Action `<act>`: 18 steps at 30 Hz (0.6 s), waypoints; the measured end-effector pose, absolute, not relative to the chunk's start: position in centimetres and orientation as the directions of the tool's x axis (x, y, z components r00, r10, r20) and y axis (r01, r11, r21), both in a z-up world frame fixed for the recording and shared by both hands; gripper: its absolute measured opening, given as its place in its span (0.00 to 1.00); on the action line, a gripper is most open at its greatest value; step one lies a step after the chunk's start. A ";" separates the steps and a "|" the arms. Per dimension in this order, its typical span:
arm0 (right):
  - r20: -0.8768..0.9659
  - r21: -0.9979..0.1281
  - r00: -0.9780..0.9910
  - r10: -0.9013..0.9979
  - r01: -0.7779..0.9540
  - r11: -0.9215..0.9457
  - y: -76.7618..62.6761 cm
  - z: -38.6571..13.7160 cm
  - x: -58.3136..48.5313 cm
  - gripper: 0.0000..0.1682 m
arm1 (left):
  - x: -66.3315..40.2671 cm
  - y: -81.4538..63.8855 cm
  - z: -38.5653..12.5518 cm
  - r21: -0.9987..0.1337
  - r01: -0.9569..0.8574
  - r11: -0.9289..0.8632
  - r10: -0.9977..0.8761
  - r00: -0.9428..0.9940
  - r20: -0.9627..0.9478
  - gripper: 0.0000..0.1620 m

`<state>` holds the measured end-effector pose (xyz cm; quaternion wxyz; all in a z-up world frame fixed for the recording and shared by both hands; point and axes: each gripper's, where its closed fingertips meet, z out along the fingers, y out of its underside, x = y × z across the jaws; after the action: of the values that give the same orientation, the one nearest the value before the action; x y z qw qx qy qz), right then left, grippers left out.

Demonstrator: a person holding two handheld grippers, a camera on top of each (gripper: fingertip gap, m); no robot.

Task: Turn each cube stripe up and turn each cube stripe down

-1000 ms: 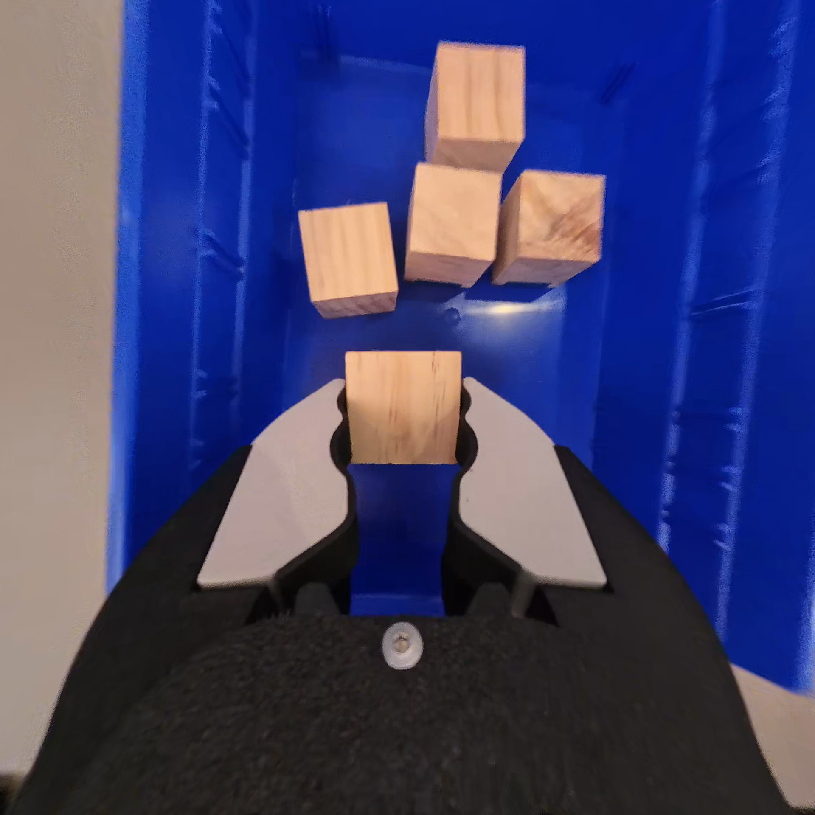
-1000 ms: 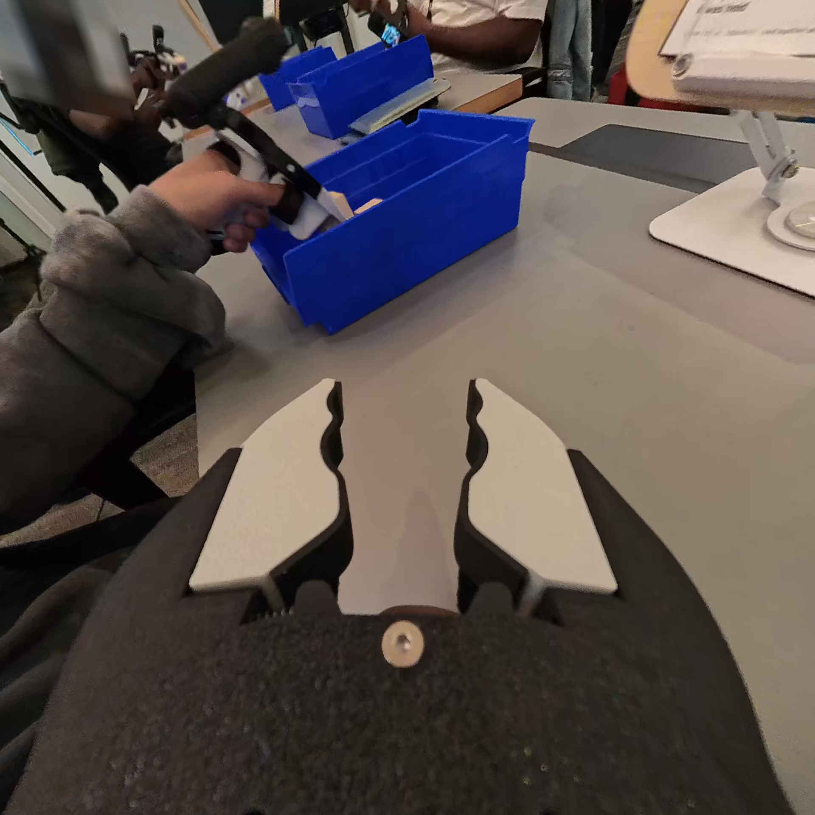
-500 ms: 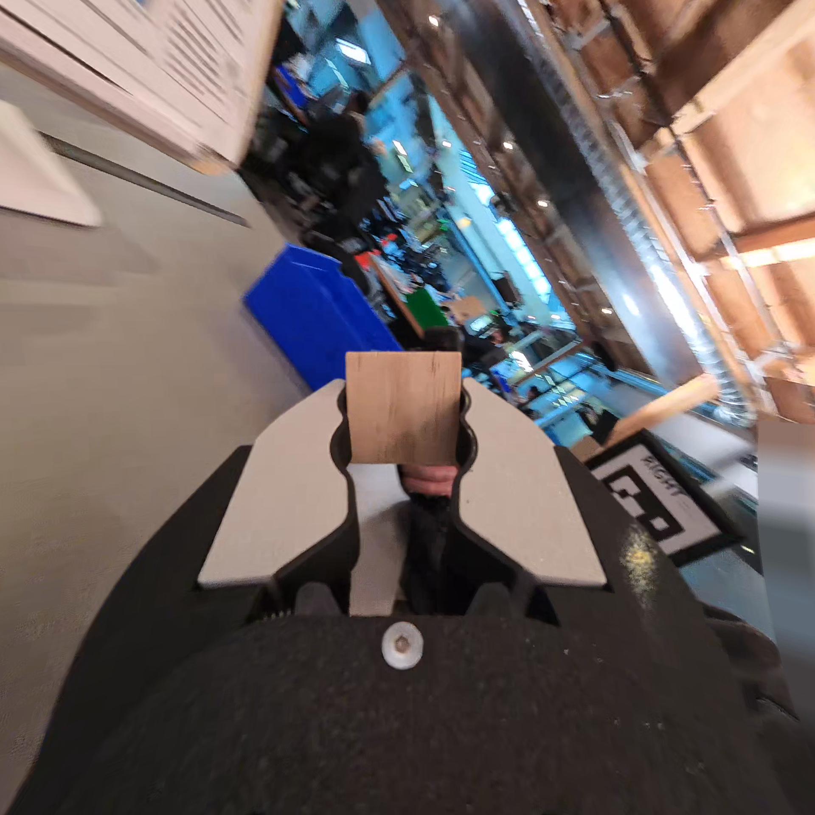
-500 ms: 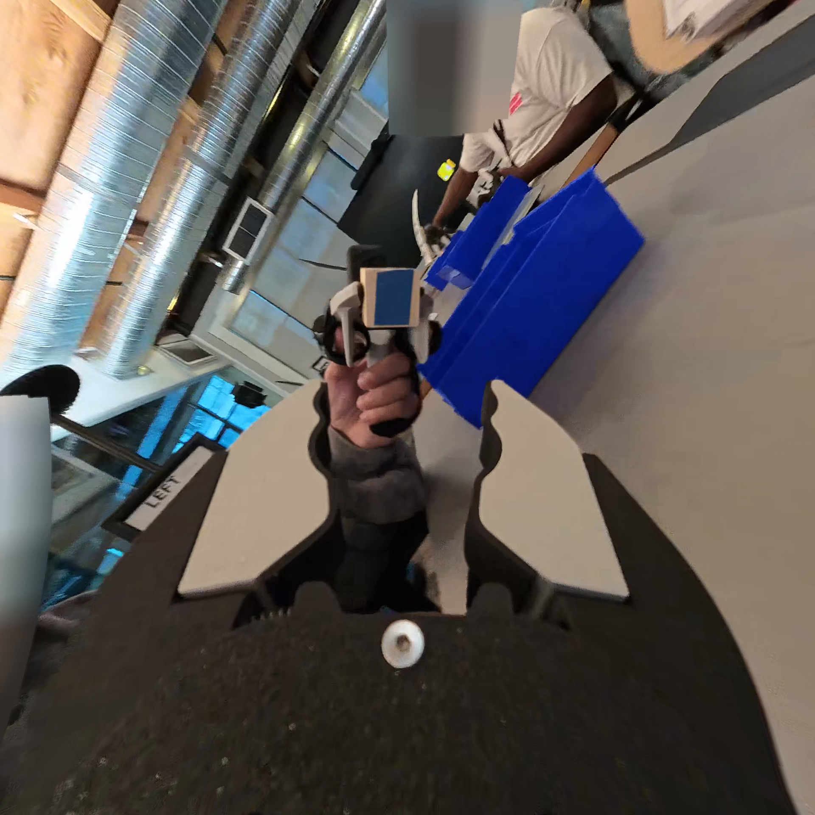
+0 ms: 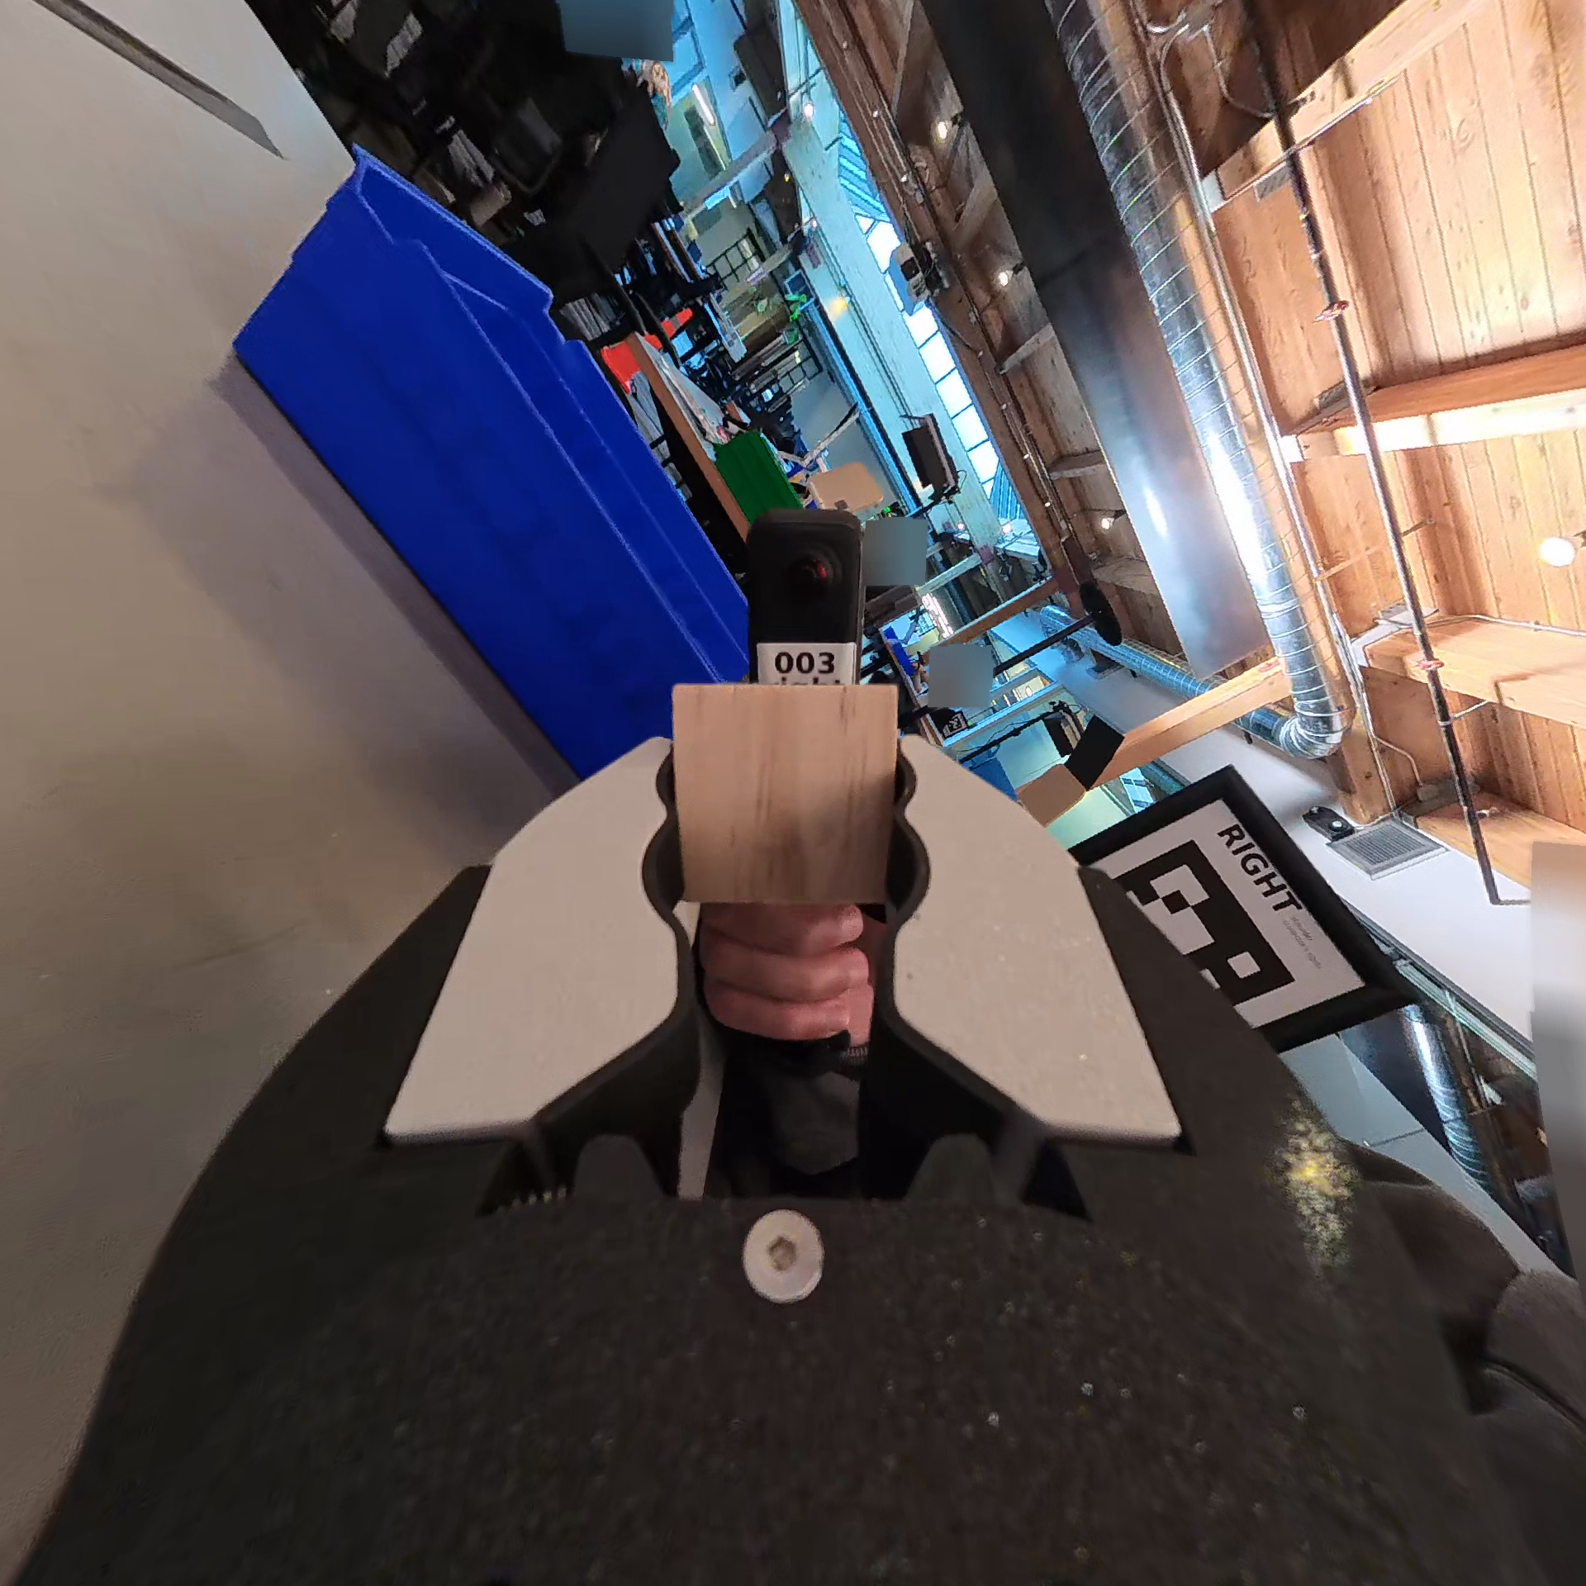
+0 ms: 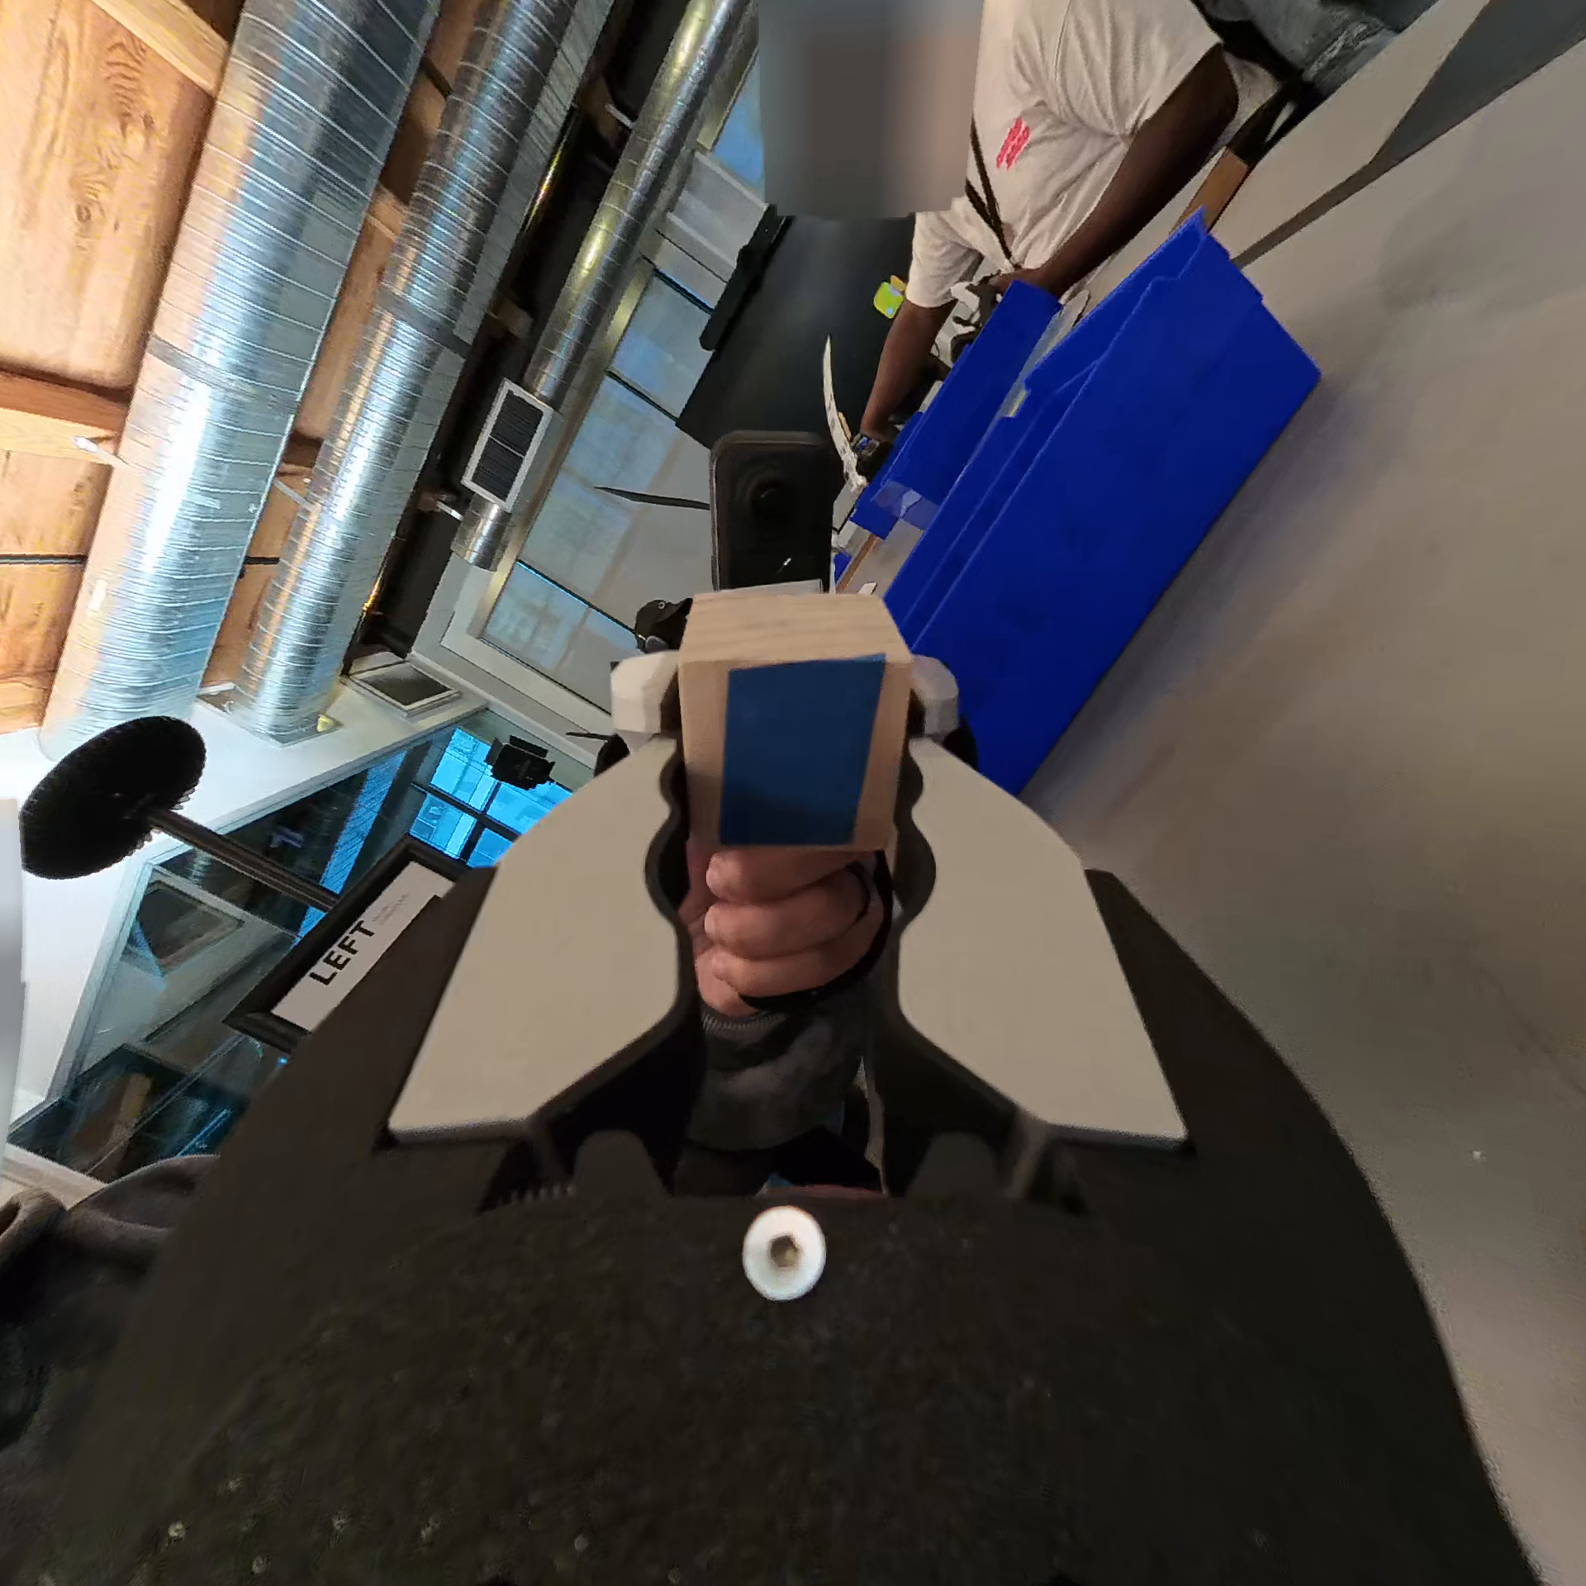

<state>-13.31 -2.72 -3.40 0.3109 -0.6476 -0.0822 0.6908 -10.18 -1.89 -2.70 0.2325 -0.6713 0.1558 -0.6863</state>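
Note:
A wooden cube [image 5: 783, 794] is held in the air between both grippers, which face each other. My left gripper [image 5: 783, 802] is shut on it, with both pads pressed on its sides; this view shows a plain wood face. In the right wrist view the cube [image 6: 798, 635] shows a blue stripe [image 6: 798, 747] on the face toward the camera. My right gripper [image 6: 789, 798] is shut on the cube's near end. The left gripper's white fingertips [image 6: 635, 699] flank its far end. In the left wrist view the right gripper's fingers are hidden behind the cube; only its camera [image 5: 802, 584] and a hand [image 5: 781, 970] show.
A blue bin [image 5: 481, 481] stands on the grey table [image 5: 129, 687]; it also shows in the right wrist view [image 6: 1098, 558]. A person in a white shirt [image 6: 1073, 129] stands behind more blue bins. A marker board [image 5: 1227, 918] hangs beside the right gripper.
My left gripper lifted the cube out of the bin and turned toward the right gripper. My right gripper rose from the table, opened wider, then closed on the cube.

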 end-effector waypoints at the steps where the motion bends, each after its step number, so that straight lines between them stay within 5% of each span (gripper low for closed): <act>1: -0.846 -0.516 0.039 0.532 -0.313 -0.798 -2.8 -3.6 -13.3 0.27 | -10.2 -1.9 -2.8 -0.521 0.102 -0.847 -0.524 0.005 0.852 0.27; 3: -0.844 -0.523 0.051 0.533 -0.293 -0.800 -2.9 -3.6 -13.3 0.27 | -10.4 -1.9 -2.7 -0.523 0.092 -0.847 -0.526 -0.004 0.851 0.27; 6: -0.832 -0.547 0.069 0.551 -0.275 -0.791 -3.1 -3.3 -13.1 0.27 | -13.4 -0.1 -0.8 -0.568 0.221 -0.793 -0.572 0.049 0.819 0.42; 9: -0.816 -0.571 0.094 0.570 -0.280 -0.772 -3.0 -2.7 -12.3 0.27 | -17.5 1.6 -0.9 -0.681 0.262 -0.684 -0.621 0.281 0.732 0.47; 13: -0.768 -0.639 0.184 0.613 -0.267 -0.721 -2.5 -1.9 -10.4 0.27 | -21.1 1.3 -6.8 -0.848 0.018 -0.529 -0.628 0.664 0.406 0.50; 18: -0.653 -0.756 0.381 0.654 -0.284 -0.590 -1.1 0.3 -5.1 0.27 | -22.5 -3.0 -12.3 -0.892 -0.117 -0.436 -0.615 0.763 0.200 0.43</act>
<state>-5.09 -1.06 0.31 0.4336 -0.7090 -0.1306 0.5406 -22.48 -3.05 -12.32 0.4800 -0.8068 0.2269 -0.2592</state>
